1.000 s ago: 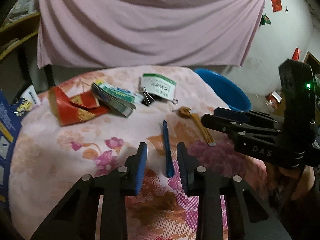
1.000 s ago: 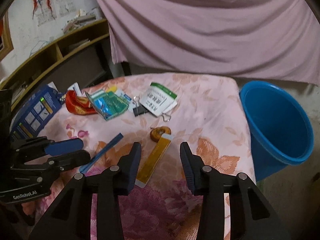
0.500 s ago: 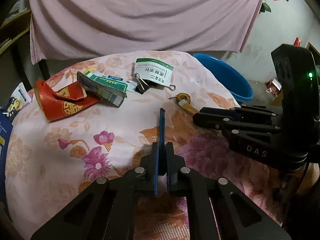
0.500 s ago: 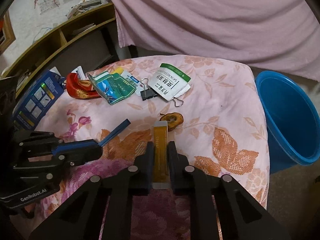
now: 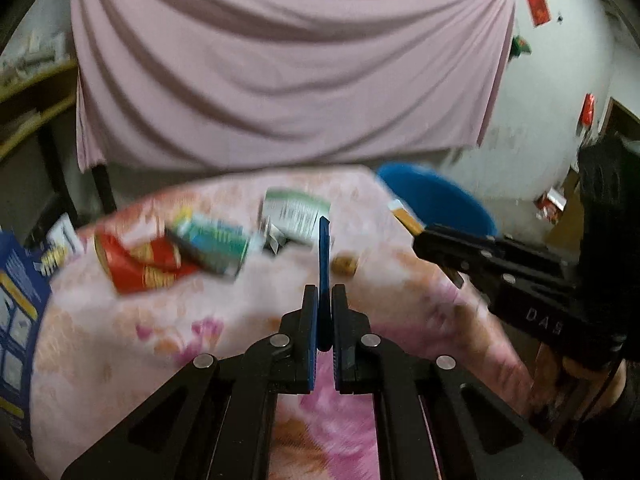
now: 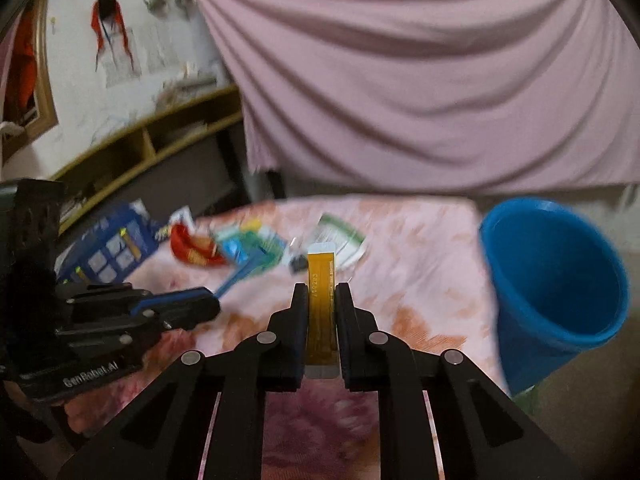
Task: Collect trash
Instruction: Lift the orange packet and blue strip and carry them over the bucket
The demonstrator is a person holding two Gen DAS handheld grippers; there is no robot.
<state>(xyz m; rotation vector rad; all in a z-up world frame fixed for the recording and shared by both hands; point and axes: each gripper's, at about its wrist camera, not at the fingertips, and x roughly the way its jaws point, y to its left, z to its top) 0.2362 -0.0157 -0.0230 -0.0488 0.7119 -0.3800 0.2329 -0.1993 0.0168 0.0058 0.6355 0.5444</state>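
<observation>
My left gripper (image 5: 323, 294) is shut on a thin blue strip (image 5: 324, 252), which sticks forward above the flowered table (image 5: 120, 320). My right gripper (image 6: 322, 292) is shut on a yellow-brown strip (image 6: 320, 280) with white ends, held off the cloth. Each gripper shows in the other's view: the right gripper (image 5: 424, 242) at the right, the left gripper (image 6: 212, 304) at the left with the blue strip (image 6: 240, 274) poking out. A blue bucket (image 6: 552, 280) stands off the table's right edge. A small brown round piece (image 5: 346, 265) lies on the cloth.
At the back of the table lie a red packet (image 5: 140, 264), a green-and-white packet (image 5: 212, 244), a white sachet (image 5: 294, 212) and a binder clip (image 6: 298, 262). A blue box (image 6: 108, 246) sits at the left edge. A pink curtain (image 5: 280, 60) hangs behind; shelves (image 6: 160, 136) stand left.
Both grippers went from open to shut on their strips, then lifted them off the cloth. The brown round piece stayed on the table.
</observation>
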